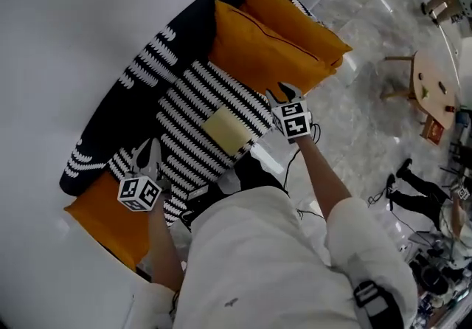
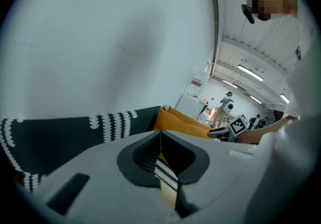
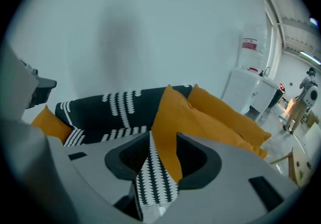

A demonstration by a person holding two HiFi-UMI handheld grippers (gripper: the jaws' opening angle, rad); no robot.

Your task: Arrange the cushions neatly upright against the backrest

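A black-and-white striped cushion with a cream label leans against the black patterned sofa backrest, held between both grippers. My left gripper is shut on its lower left edge; in the left gripper view the striped fabric is pinched flat in the left gripper. My right gripper holds the cushion's upper right corner. That striped corner stands inside the right gripper, spanning jaw to jaw low down. Two orange cushions lean upright beyond it. Another orange cushion lies at the sofa's near end.
A white wall runs behind the sofa. Marble floor lies to the right, with a small round wooden table and cables and gear farther off. A white cabinet stands past the sofa's far end.
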